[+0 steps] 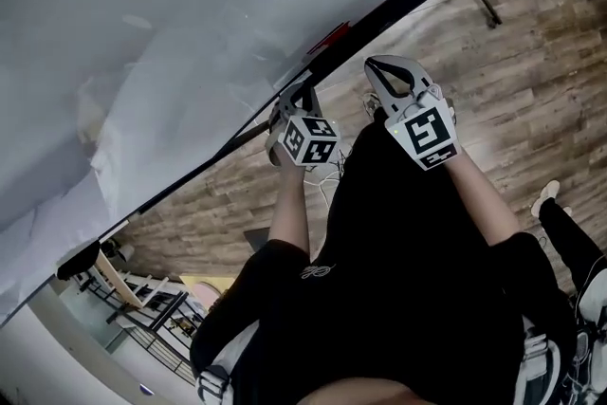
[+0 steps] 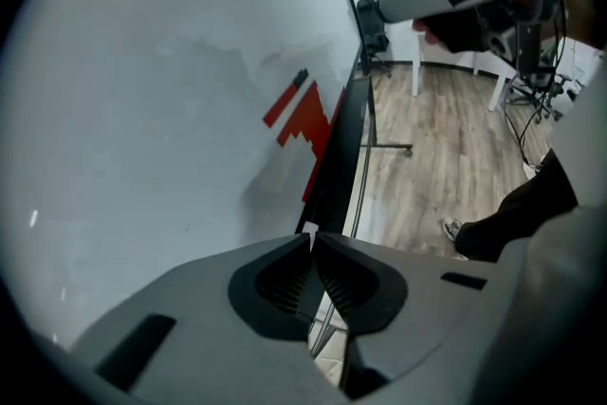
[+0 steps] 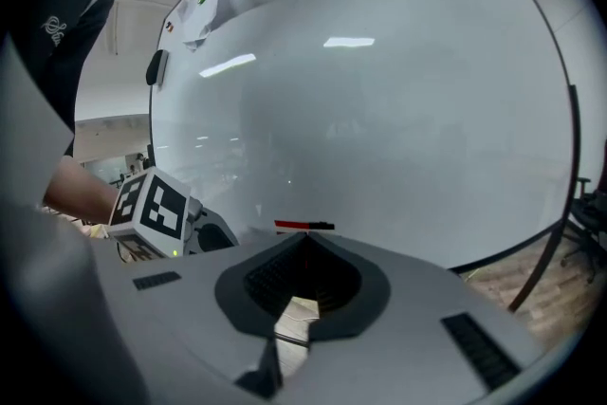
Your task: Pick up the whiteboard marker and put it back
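Clearly the whiteboard marker (image 3: 302, 225) has not been picked up yet: it lies red-bodied, with a dark end, at the lower edge of the whiteboard (image 1: 142, 33), on or against its black bottom rail (image 1: 398, 0). Its long axis runs along that rail.

From the right hand-held gripper (image 3: 303, 240) we see the marker straight ahead, just past the jaw tips, lying crosswise to the line the jaws point along. From the left hand-held gripper (image 2: 311, 240) it sits farther up the rail, nearly end-on. We judge the right one better placed, since jaws opened there would straddle the barrel across its width.

Both hand-held grippers have their jaws pressed together with nothing between them, so neither is ready to take anything. Either one must spread its jaws before advancing, or the closed tips may simply nudge the marker along the rail.
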{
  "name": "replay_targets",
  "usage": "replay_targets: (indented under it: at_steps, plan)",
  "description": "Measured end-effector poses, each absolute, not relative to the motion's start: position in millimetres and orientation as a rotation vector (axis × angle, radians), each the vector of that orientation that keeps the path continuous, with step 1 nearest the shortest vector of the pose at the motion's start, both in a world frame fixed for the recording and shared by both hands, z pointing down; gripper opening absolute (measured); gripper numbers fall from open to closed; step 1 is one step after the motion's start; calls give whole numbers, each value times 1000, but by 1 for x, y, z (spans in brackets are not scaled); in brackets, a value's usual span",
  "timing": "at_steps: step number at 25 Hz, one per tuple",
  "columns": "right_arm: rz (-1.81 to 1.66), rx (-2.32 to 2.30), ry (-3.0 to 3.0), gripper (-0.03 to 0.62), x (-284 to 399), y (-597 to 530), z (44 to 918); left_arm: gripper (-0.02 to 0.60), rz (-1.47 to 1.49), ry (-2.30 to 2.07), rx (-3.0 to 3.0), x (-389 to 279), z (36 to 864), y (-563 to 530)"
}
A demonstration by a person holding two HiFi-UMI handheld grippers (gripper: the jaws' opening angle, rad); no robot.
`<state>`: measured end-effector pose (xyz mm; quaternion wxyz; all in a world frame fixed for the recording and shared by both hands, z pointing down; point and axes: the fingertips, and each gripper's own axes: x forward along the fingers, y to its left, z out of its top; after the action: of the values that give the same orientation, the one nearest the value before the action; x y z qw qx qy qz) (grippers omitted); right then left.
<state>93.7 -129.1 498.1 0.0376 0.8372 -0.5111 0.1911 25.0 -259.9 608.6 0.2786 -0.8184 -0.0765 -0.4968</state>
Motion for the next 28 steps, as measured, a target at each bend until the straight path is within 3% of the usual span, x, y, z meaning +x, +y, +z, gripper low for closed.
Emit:
replay_targets:
  at_steps: [6, 9, 28]
  plan:
    - [621, 2591, -1533, 3, 96, -113, 507, 15, -1394, -191, -2086, 21, 630, -275]
    - [628, 2596, -1511, 3, 98, -104, 509, 89, -1412, -200, -2015, 23, 638, -278]
    - [621, 2578, -1484, 3, 93, -78, 505, 74, -1450, -231, -1886, 28, 655, -283]
